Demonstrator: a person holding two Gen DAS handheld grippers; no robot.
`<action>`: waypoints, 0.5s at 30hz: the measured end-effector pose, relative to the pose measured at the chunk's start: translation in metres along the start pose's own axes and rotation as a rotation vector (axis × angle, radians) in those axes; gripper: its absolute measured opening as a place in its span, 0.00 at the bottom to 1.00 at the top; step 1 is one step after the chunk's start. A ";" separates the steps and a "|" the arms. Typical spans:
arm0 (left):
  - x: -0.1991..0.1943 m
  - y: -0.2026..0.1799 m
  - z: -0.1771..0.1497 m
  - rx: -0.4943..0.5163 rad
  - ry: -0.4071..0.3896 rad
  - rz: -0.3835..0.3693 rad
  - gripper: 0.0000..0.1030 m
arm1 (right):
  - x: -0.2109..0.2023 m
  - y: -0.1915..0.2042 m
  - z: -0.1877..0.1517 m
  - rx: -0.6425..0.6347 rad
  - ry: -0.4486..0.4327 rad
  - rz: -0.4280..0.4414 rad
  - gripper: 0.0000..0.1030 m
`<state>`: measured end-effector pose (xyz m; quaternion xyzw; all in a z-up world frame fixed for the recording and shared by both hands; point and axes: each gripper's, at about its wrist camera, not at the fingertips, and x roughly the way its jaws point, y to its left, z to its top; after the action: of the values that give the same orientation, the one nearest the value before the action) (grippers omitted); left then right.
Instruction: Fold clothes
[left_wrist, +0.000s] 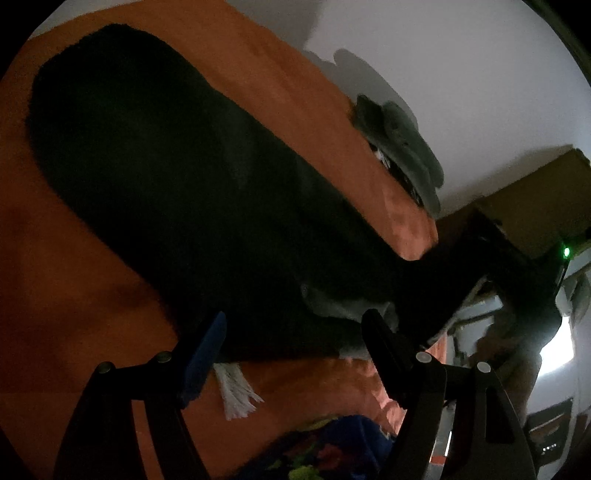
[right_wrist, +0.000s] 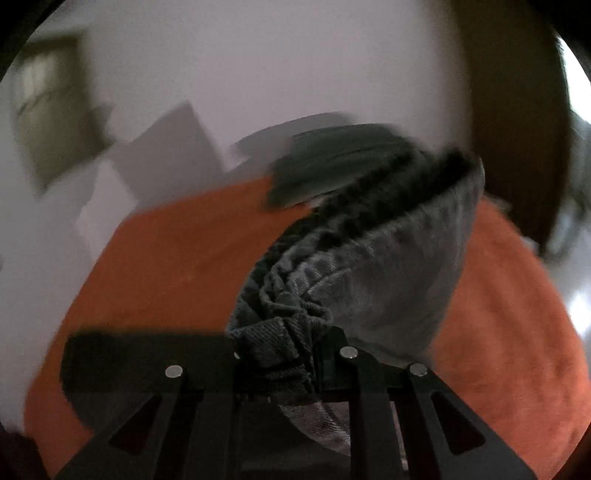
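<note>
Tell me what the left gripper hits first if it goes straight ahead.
Probably the black fleece garment on the orange blanket: the open left gripper points straight at its near edge, though depth is unclear.

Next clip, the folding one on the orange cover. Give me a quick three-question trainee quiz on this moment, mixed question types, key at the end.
1. True or false: the left gripper is clamped on the dark garment.
2. What does the right gripper hold?
A. a bunched grey denim garment
B. a white towel
C. nothing
3. Fill in: the clothes lie on an ______ cover.

Key
1. False; its fingers stand apart, with nothing between them.
2. A
3. orange
</note>
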<state>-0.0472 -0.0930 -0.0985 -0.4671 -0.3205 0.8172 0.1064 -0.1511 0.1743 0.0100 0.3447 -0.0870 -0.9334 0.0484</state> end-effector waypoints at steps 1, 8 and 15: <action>-0.005 0.004 0.003 -0.006 -0.016 0.012 0.75 | 0.012 0.031 -0.014 -0.050 0.029 0.038 0.13; -0.029 0.051 0.015 -0.139 -0.096 0.059 0.75 | 0.119 0.148 -0.129 -0.287 0.428 0.053 0.15; -0.011 0.062 0.010 -0.185 -0.033 0.034 0.75 | 0.067 0.101 -0.095 -0.103 0.369 0.288 0.56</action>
<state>-0.0417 -0.1497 -0.1258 -0.4668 -0.3885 0.7933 0.0435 -0.1372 0.0534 -0.0837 0.4905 -0.0770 -0.8413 0.2136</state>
